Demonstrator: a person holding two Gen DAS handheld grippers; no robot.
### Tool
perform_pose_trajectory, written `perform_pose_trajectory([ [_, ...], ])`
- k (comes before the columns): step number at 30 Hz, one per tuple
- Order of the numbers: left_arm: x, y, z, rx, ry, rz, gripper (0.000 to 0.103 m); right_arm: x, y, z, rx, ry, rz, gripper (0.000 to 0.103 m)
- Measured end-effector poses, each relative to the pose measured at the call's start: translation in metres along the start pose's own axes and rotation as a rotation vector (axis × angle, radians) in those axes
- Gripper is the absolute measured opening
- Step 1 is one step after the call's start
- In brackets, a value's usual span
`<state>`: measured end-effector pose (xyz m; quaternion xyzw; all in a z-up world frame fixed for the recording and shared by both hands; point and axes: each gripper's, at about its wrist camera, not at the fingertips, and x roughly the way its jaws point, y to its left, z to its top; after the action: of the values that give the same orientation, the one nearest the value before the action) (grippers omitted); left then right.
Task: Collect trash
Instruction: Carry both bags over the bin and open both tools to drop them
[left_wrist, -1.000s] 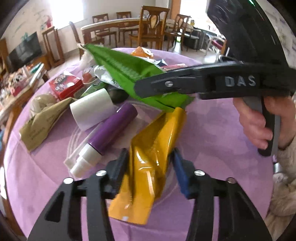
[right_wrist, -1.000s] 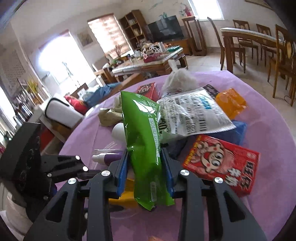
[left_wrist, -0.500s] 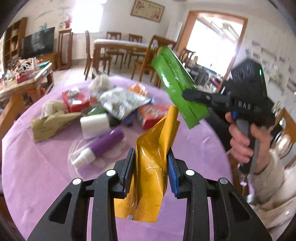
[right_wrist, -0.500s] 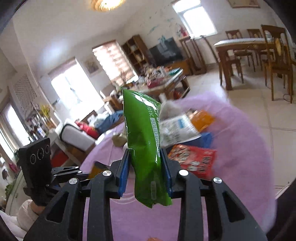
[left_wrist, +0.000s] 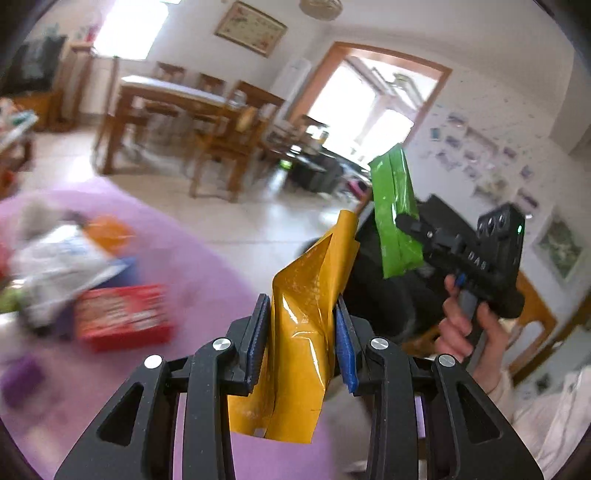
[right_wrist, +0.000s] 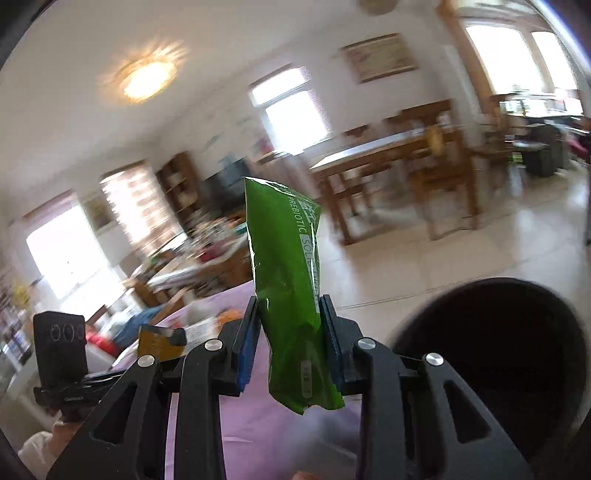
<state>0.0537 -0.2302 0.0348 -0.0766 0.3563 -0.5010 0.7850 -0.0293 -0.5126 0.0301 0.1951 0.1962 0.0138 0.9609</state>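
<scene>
Green pouch (right_wrist: 290, 295) — white print runs lengthwise along its face; the legible words are "PREBIOTIC" and, below it on a lighter band, "SOLID", the remainder being cut off by the pouch's fold. A small label near the pouch's lower end is too small to read.

Right tongs (left_wrist: 408, 225) — the housing carries the raised letters "DAS" on its side.

Red box (left_wrist: 123, 317) on the desk: print blurred, unreadable.

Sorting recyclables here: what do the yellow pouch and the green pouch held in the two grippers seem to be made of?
The crumpled yellow pouch looks like glossy plastic or foil-laminate film: sharp creases and bright glints. The printed green sachet also looks like thin shiny plastic film, wrinkled, with a torn bottom edge. Whether either has a foil lining can't be told.
</scene>
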Motion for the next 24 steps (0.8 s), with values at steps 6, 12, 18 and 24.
perform_pose_trajectory([
  [6, 0.111, -0.049, 0.018, 0.024, 0.072, -0.135, 0.034, -0.03, -0.078, -0.002, 0.117, -0.048, -0.167, 0.032],
  [12, 0.204, -0.075, 0.017, 0.019, 0.153, -0.159, 0.034, -0.028, -0.14, -0.026, 0.244, -0.017, -0.234, 0.032],
  [18, 0.261, -0.083, 0.008, 0.003, 0.202, -0.144, 0.034, -0.033, -0.17, -0.043, 0.31, 0.0, -0.239, 0.032],
  [24, 0.287, -0.091, -0.001, 0.019, 0.233, -0.122, 0.034, -0.036, -0.189, -0.056, 0.354, 0.02, -0.236, 0.032],
])
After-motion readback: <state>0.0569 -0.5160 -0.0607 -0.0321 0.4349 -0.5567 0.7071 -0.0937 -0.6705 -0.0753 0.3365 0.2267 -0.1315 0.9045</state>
